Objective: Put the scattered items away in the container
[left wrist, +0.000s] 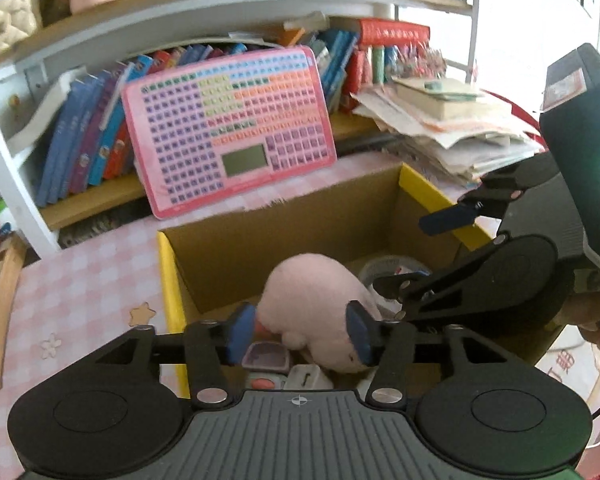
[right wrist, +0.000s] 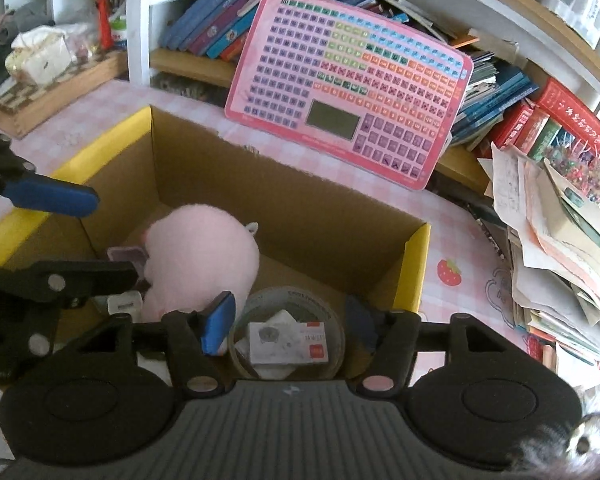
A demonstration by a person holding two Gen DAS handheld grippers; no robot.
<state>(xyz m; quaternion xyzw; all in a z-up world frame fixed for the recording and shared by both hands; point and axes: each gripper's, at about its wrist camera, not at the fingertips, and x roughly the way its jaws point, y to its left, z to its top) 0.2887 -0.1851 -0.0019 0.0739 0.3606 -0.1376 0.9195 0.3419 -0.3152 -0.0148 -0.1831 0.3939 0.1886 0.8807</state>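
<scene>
The pink plush toy (left wrist: 316, 300) lay inside your cardboard box (left wrist: 276, 232), resting on a small purple case (left wrist: 266, 354) and a white charger (right wrist: 124, 303). A roll of clear tape (right wrist: 288, 334) sat beside it, ringing a white card with a red patch; its print was too small to read. Your left gripper (left wrist: 300, 336) straddled the plush, fingers spread, pads not pressing. Your right gripper (right wrist: 290, 326) hung spread over the tape, gripping nothing. Behind the box, a pink keyboard toy (right wrist: 352, 84) leaned on crowded bookshelves (left wrist: 100, 136); loose papers (right wrist: 560, 248) were piled nearby.
</scene>
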